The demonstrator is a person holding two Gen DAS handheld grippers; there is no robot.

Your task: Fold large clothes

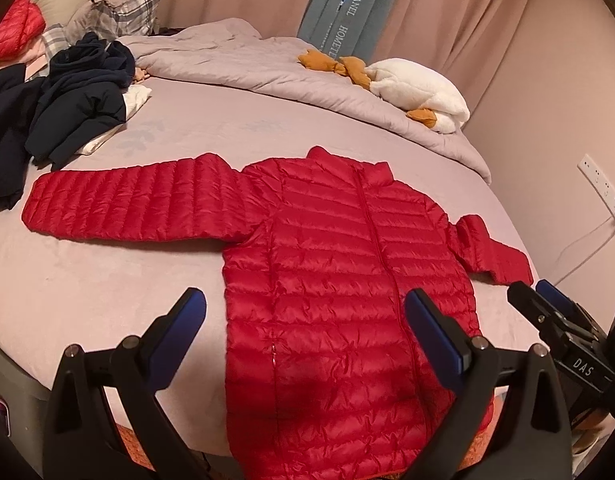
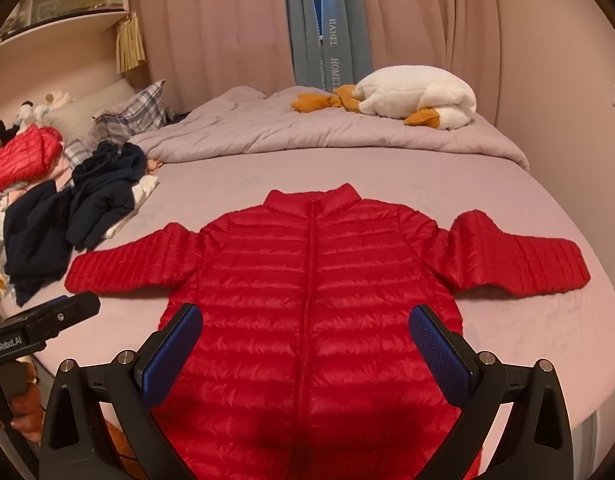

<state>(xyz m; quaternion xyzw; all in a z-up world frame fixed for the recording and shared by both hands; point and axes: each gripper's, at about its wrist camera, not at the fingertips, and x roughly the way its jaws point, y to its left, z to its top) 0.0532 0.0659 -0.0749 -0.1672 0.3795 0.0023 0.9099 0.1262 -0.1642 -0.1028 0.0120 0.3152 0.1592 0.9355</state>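
Red quilted down jacket (image 2: 311, 300) lies flat on the bed (image 2: 387, 176), front up, zipped, collar toward the far edge, hem at the near edge. Both sleeves are spread outward: one runs straight toward the bed's left side, the other bends at the elbow and reaches toward the right edge. Left gripper (image 1: 305, 320) hangs above the jacket's lower left part, jaws spread wide, blue pads (image 1: 179, 332) empty, touching nothing. Right gripper (image 2: 305, 336) hangs over the jacket's lower middle, jaws likewise spread wide and holding nothing; contact with the fabric cannot be told. Each gripper shows at the edge of the other's view. Dark navy clothes (image 2: 87, 208) lie heaped near the bed's left edge, well apart from the jacket, with a second red quilted garment (image 2: 23, 156) beyond them. A crumpled grey duvet (image 2: 307, 128) covers the far edge, carrying a white plush goose (image 2: 419, 96) near the far right corner. Plaid pillow (image 2: 139, 108) at far left. Pink curtains (image 2: 227, 20) behind.
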